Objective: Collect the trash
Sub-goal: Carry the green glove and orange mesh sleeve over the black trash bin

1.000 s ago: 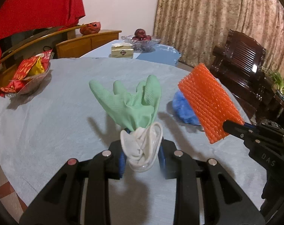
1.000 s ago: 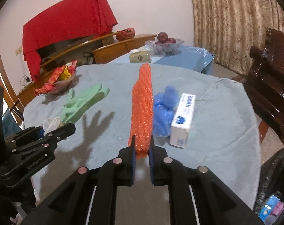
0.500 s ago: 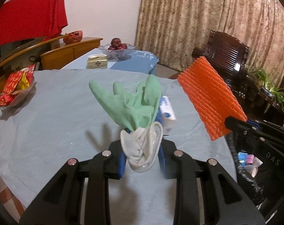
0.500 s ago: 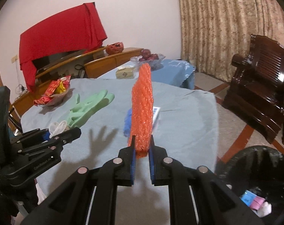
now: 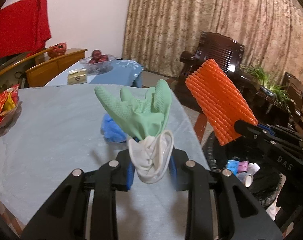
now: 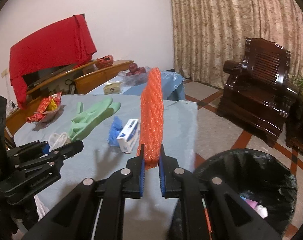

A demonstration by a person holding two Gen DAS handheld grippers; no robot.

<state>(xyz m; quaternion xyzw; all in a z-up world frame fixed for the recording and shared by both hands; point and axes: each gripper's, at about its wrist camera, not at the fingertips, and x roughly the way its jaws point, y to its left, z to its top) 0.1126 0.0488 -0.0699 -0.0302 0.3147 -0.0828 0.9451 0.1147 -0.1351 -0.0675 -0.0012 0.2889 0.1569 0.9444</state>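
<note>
Glove [image 5: 139,112]: sticks up and forward from the left gripper [image 5: 151,165], cuff bunched between its pads.
Left gripper: narrowly parted, clamped on glove.
Net [image 6: 151,116]: upright in right gripper [image 6: 151,163], beside the bin [image 6: 251,172].
Right gripper: nearly closed, pinching net.

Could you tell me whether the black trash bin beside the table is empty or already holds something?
Not empty: the black trash bin already holds small pieces of trash at its bottom.
</note>
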